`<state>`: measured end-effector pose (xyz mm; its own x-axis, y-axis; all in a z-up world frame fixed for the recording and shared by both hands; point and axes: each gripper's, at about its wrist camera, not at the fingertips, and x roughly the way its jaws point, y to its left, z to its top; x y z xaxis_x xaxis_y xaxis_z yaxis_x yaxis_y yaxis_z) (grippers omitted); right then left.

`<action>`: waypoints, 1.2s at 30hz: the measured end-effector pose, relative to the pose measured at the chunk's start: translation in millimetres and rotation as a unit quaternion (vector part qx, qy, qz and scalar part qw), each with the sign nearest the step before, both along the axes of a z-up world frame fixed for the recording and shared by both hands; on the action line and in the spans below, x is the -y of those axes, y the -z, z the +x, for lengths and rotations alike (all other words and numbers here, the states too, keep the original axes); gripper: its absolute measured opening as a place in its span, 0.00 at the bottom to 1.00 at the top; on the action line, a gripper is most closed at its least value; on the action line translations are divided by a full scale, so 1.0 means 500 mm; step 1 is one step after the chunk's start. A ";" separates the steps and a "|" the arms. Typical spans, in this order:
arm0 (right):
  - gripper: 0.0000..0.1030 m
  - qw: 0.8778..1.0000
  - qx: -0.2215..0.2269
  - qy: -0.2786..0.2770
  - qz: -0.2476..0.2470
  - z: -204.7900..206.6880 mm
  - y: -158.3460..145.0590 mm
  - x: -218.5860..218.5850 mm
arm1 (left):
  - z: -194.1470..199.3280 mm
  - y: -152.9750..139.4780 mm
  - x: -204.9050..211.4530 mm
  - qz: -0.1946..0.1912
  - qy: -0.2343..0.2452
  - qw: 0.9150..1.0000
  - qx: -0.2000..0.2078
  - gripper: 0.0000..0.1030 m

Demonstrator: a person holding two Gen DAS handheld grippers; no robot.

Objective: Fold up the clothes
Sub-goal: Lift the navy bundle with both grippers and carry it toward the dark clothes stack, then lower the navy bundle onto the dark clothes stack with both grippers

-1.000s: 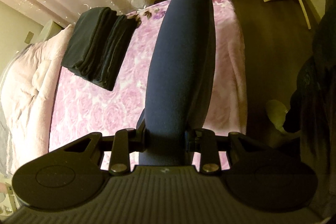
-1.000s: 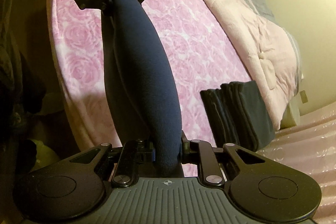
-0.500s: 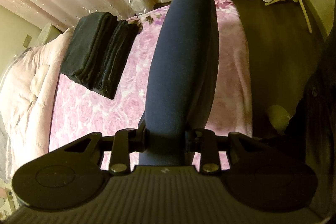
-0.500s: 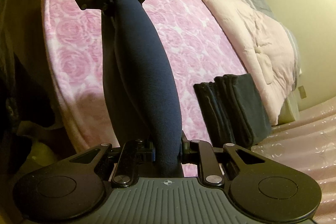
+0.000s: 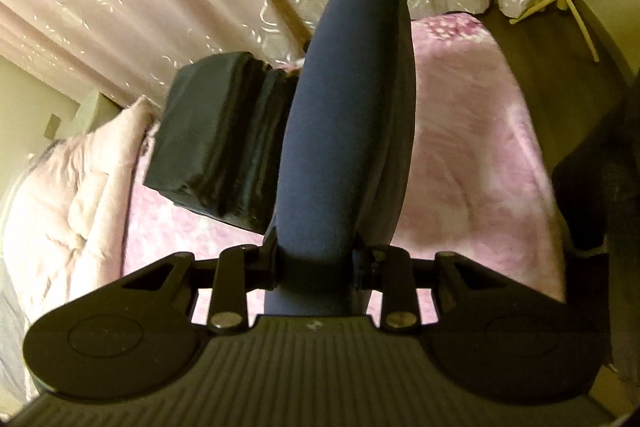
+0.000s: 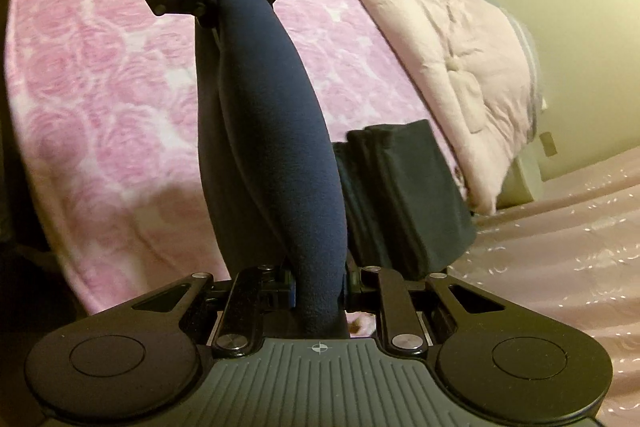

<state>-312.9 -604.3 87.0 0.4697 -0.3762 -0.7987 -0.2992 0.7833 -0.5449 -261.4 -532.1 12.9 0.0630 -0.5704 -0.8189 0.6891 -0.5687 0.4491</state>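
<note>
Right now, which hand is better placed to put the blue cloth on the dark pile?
Probably the right tool: in its view the dark pile sits right beside it. The left tool also grips the blue cloth.

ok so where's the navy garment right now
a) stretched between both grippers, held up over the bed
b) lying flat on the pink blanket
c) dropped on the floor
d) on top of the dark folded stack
a: the navy garment runs from the left gripper to the right gripper, each shut on an end, above the pink floral blanket.
</note>
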 end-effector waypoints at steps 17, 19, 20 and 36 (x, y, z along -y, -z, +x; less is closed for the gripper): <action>0.17 0.997 0.048 -0.052 -0.041 0.195 -0.141 0.392 | 0.153 -0.119 0.363 -0.071 -0.062 0.995 -0.009 0.27; 0.17 0.995 0.060 -0.060 -0.052 0.242 -0.155 0.470 | 0.186 -0.133 0.438 -0.084 -0.075 0.994 0.004 0.27; 0.17 0.994 0.069 -0.061 -0.058 0.268 -0.163 0.507 | 0.203 -0.142 0.475 -0.093 -0.081 0.992 0.012 0.27; 0.17 0.996 0.064 -0.046 -0.042 0.309 0.278 0.651 | 0.194 0.338 0.640 -0.072 -0.084 0.986 0.123 0.29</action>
<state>-158.2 -929.8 -51.8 0.6011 -0.3903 -0.6974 -0.2908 0.7060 -0.6457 -164.5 -852.1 -156.1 0.3536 -0.6439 -0.6785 0.6287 -0.3734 0.6821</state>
